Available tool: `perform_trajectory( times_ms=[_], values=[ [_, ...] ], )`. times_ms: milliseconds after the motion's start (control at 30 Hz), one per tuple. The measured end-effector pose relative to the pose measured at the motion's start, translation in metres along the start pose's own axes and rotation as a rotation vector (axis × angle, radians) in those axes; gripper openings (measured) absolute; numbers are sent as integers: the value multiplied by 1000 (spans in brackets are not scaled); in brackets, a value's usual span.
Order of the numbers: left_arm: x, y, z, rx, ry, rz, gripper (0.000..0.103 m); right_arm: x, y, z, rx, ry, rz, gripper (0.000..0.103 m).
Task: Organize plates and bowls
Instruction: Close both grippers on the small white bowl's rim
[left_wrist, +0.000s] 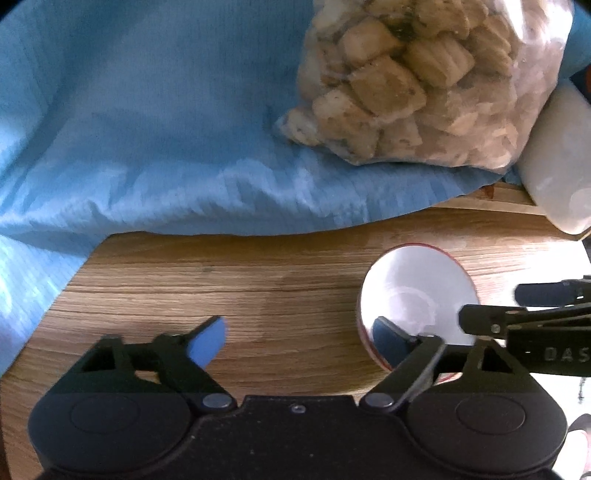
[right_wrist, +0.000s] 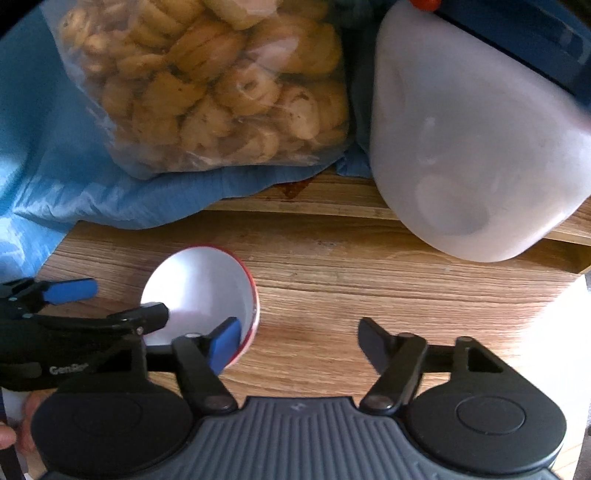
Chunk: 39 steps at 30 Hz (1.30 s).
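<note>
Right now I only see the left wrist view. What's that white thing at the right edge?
Observer: A big cloudy jug, lying next to the bag.
Operator: Does it have a lid?
Observer: An orange cap shows at its far end, cut off by the picture's edge.
Operator: Is the other hand-held gripper grabbing the bowl?
Observer: Not yet. The right hand-held gripper is open. One pad hangs over the near rim of the bowl, and the other finger is over the table.
</note>
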<state>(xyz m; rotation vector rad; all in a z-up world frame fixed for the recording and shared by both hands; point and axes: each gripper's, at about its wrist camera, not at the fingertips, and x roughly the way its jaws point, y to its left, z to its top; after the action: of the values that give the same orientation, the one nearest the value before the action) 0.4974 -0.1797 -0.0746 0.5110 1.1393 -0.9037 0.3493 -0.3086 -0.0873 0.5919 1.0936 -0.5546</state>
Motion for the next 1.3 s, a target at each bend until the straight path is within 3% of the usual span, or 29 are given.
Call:
perform_trajectory(
  times_ms=[233, 300, 433, 667, 867, 1067, 1300],
  values=[
    [8, 1, 2, -28, 22, -64, 64, 8, 11, 5, -15, 13, 27, 50],
    [9, 1, 1, -33, 22, -87, 53, 10, 12, 7, -12, 16, 47, 42],
    [11, -1, 1, -46, 17, -134, 41, 11, 16, 7, 2, 26, 75, 30],
    [12, -7, -3, -48, 22, -202, 15, 19, 11, 13, 57, 48, 122, 22],
    [11, -10, -3, -43, 37, -218, 14, 18, 1, 8, 109, 50, 167, 11],
    [15, -10, -3, -55, 42, -218, 13, 20, -3, 2, 147, 50, 191, 11],
    [-12, -13, -14, -72, 11, -231, 12, -6, -5, -7, 136, 5, 213, 11]
  ],
)
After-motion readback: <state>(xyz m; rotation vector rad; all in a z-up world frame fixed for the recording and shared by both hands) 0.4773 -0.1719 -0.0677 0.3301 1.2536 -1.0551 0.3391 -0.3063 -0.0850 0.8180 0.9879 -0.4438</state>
